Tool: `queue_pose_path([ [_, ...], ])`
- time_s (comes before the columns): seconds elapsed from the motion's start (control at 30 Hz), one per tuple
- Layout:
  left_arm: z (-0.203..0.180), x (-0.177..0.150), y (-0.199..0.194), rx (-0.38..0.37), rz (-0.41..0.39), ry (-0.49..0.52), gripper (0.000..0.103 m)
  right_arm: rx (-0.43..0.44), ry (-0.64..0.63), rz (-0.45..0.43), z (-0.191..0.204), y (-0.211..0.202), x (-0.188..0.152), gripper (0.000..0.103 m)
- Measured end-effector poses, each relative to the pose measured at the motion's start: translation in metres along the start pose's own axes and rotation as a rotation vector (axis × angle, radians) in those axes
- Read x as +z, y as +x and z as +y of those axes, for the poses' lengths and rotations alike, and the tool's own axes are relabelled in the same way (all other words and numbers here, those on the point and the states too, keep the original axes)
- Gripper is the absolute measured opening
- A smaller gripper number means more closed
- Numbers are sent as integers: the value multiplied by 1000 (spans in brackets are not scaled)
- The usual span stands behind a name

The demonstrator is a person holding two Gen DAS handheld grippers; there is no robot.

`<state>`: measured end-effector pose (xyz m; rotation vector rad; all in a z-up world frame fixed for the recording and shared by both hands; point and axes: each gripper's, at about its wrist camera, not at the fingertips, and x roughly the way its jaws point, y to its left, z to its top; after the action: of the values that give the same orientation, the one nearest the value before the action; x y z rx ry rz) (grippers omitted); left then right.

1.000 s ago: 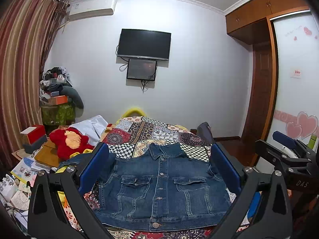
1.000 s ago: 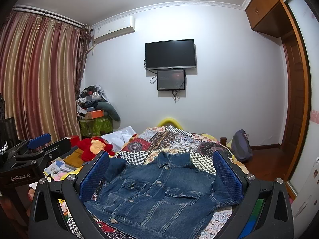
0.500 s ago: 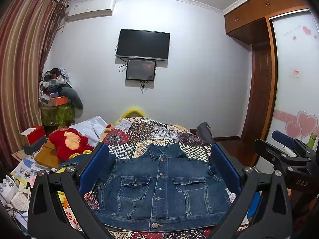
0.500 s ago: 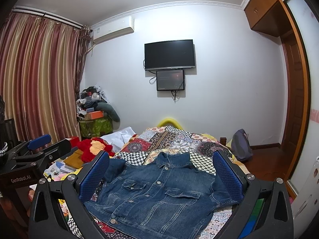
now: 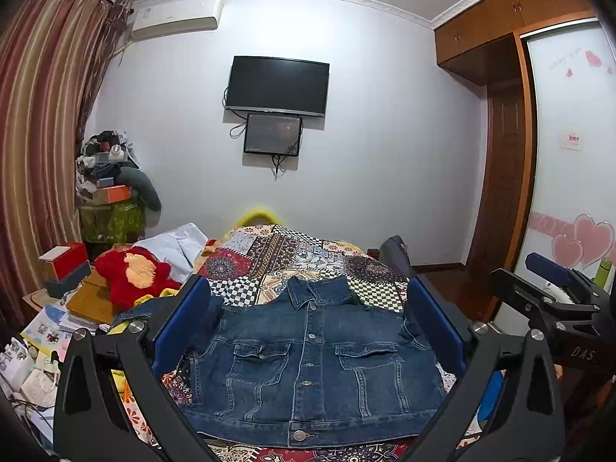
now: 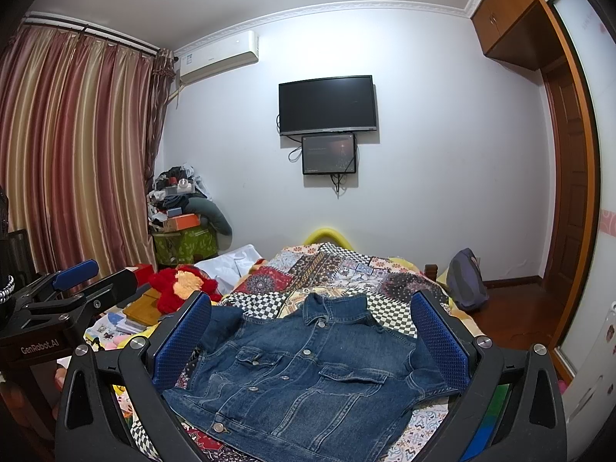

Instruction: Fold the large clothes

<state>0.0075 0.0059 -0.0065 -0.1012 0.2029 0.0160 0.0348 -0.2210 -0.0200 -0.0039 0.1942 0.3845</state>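
A blue denim jacket (image 5: 308, 365) lies flat and buttoned, front up, on a patterned bedspread (image 5: 300, 254), collar toward the far wall. Its sleeves are partly hidden behind my fingers. My left gripper (image 5: 308, 308) hovers above the jacket's near hem, open, nothing between its blue pads. My right gripper (image 6: 312, 319) is also open and empty, held above the jacket (image 6: 304, 373) from slightly to the right. The right gripper (image 5: 546, 292) shows at the right edge of the left wrist view. At the left of the right wrist view is the left gripper (image 6: 73, 288).
A red plush toy (image 5: 134, 273), white cloth (image 5: 173, 242), books and papers (image 5: 50, 327) crowd the bed's left side. A dark bag (image 6: 466, 281) rests at the bed's right edge. Wardrobe doors (image 5: 569, 154) stand at right, curtains (image 6: 77, 154) at left.
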Motion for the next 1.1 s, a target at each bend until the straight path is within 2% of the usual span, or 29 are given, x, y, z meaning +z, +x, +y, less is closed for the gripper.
queue_pose_path([
  [0.73, 3, -3, 6, -3, 11, -10, 103, -4, -3, 19, 5, 8, -9, 103],
  [1.1, 21, -3, 31, -3, 36, -20, 103, -6, -10, 61, 7, 40, -7, 103],
])
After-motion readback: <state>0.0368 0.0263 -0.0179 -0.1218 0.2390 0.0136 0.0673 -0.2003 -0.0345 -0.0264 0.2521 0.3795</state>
